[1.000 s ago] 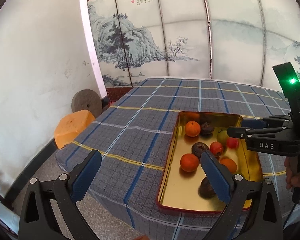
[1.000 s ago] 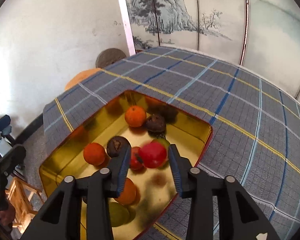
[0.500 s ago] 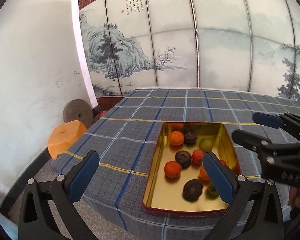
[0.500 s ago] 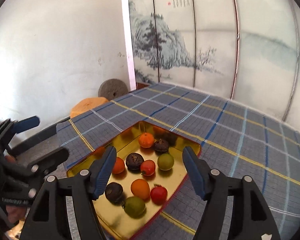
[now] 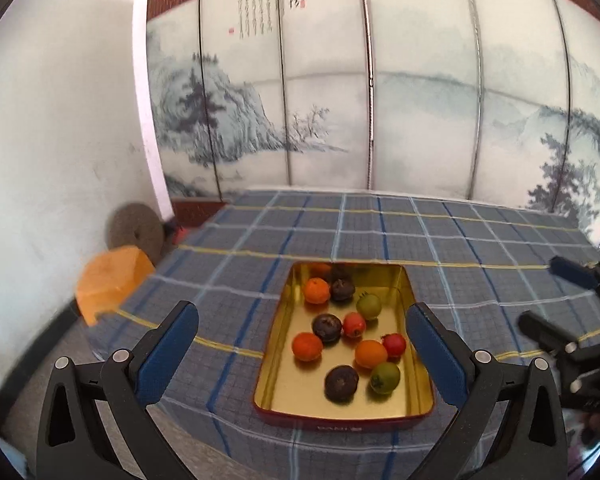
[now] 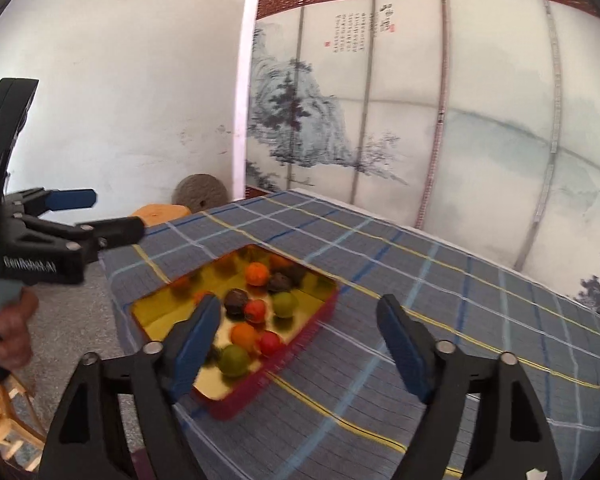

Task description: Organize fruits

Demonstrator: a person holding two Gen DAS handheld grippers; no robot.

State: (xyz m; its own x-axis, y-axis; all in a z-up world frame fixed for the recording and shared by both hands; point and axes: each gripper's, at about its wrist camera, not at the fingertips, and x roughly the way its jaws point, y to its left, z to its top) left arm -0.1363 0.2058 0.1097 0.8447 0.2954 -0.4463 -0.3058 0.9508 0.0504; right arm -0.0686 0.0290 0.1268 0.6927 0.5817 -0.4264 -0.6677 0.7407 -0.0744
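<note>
Fruits (image 5: 342, 344) fill the tin (image 5: 416, 364) between the spread left gripper (image 5: 304, 354).

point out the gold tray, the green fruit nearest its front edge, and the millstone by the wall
gold tray (image 5: 416, 364), left wrist view, right inner wall.
green fruit (image 5: 385, 377), left wrist view, its middle.
millstone (image 5: 135, 232), left wrist view, flat face.

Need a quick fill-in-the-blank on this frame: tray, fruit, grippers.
All the fruit lies inside the gold ____.
Both the left gripper and the right gripper are ____.
The tray sits on a ____ tablecloth.
Neither gripper holds any ____.

Missing words: tray; open; checked; fruit
</note>
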